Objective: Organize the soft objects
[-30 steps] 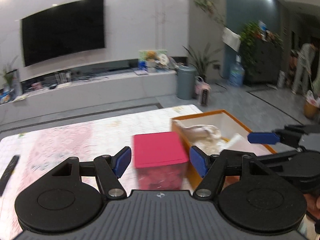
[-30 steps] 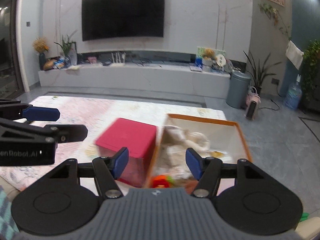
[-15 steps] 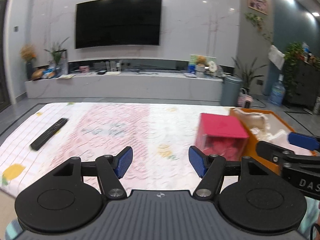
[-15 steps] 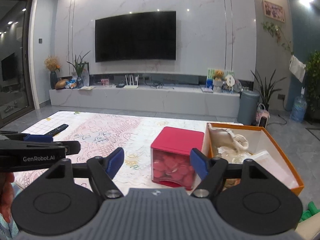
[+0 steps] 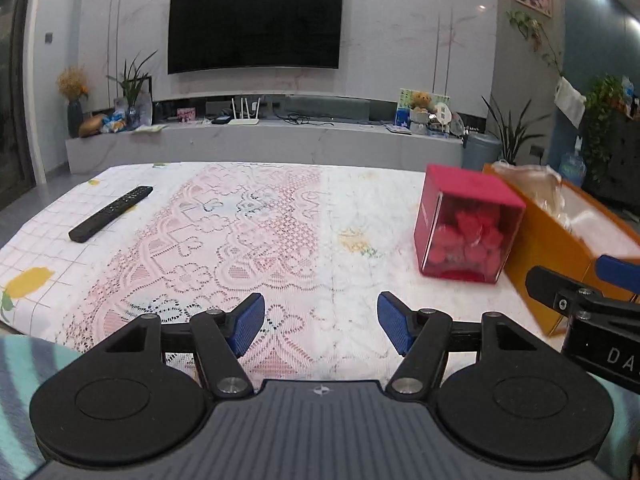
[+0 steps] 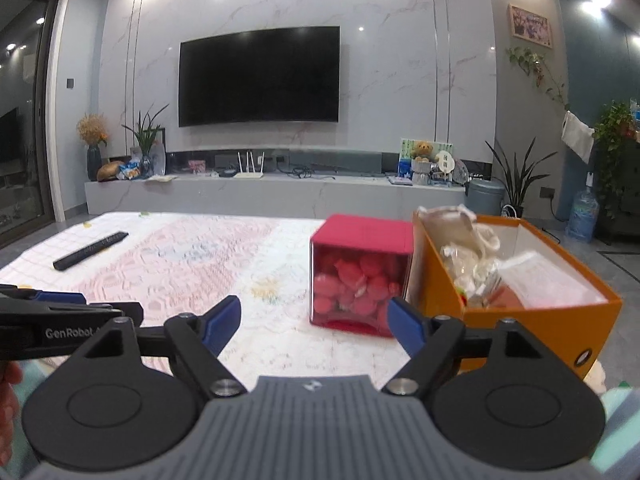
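Observation:
An orange box (image 6: 520,320) (image 5: 560,248) stands at the table's right end with pale soft items (image 6: 472,256) heaped inside. Beside it on its left sits a red-lidded clear cube (image 6: 360,276) (image 5: 466,224) full of red soft pieces. My left gripper (image 5: 320,324) hangs open over the lace tablecloth (image 5: 224,232), left of the cube, with nothing between its fingers. My right gripper (image 6: 314,326) is near the table's front edge, short of the cube; its jaws are opening and hold nothing. Each gripper shows at the other view's edge.
A black remote control (image 5: 110,213) (image 6: 90,250) lies at the table's left. A striped teal cloth (image 5: 20,392) shows at the near left. Beyond the table are a low TV bench (image 6: 280,192), a grey bin (image 6: 484,194) and potted plants.
Both grippers have drawn back from over the boxes toward the near edge and sunk lower. The left one has swung left, off the cube. The right jaws have spread wider.

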A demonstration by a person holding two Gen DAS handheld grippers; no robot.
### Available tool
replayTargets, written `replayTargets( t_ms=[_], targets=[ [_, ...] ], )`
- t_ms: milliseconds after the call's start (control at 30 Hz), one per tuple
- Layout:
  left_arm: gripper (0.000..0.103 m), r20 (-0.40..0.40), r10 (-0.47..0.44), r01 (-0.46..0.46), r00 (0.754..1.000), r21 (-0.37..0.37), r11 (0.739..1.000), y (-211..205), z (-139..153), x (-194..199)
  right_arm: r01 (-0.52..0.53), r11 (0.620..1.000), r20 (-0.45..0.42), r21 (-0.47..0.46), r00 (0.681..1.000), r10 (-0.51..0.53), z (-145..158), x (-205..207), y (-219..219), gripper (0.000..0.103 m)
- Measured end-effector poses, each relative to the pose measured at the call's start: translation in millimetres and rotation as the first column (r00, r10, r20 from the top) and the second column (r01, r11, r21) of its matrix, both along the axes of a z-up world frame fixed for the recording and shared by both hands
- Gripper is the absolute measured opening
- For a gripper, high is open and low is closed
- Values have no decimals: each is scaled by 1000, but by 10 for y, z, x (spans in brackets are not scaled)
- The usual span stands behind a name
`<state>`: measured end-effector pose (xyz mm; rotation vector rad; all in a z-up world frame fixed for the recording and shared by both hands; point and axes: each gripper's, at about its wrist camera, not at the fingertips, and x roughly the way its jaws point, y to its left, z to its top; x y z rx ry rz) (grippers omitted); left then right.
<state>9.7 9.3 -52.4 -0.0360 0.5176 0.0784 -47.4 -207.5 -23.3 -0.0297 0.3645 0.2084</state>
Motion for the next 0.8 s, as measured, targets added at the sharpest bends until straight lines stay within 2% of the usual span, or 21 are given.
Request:
replayTargets(
  t_ms=[100,167,333,433,800],
  targets=[
    [77,24,-24,22,999,77,997,-54,-125,-3,0,1000,9,-23,1000,1,-152,-8,-30,79],
    [77,11,-29,28,1000,110,994,-88,-196,18,3,1000,-11,-14,1000,-3,-243,13,-47,79],
    [77,-30,-28,31,999,87,996,-58,-245,82,22,999,-96,33,995,-19,-368,143,-89,79],
    [77,-50,-13,16,999,70,997,-24,-260,104,27,999,-106,32,994,-24,-402,152,-78,80],
    [77,-60,-4,9,998,84,996,-43,-262,92,27,999,-119,33,993,-23,-421,145,-67,82]
  ],
)
